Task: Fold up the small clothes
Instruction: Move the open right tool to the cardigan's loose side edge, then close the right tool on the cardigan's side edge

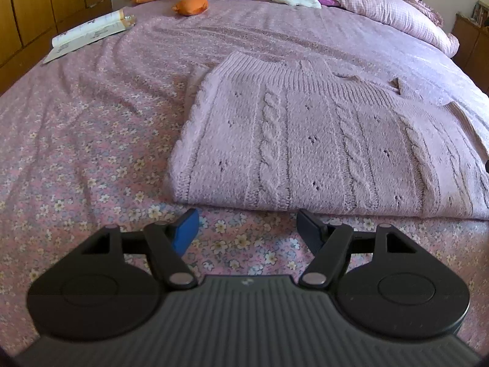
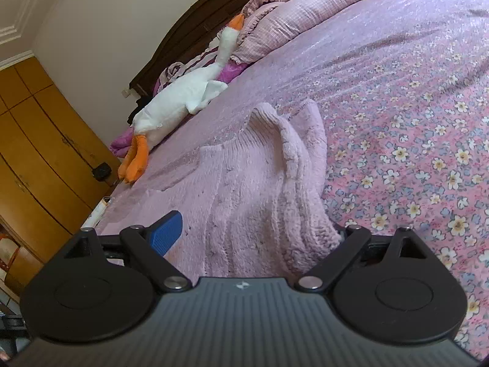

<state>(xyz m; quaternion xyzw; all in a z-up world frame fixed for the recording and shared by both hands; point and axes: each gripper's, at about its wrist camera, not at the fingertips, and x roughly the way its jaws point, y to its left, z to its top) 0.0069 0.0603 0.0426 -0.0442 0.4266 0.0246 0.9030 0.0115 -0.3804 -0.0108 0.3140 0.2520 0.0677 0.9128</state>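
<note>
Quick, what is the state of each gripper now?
Left gripper: open, holding nothing.
Right gripper: open around the sweater edge, not shut.

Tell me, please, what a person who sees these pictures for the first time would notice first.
The pale pink cable-knit sweater lies in the middle of the flowered bedspread, just ahead of the open left gripper. At the head of the bed lies a white plush goose with orange feet. The right gripper has the sweater's edge between its open fingers.
</note>
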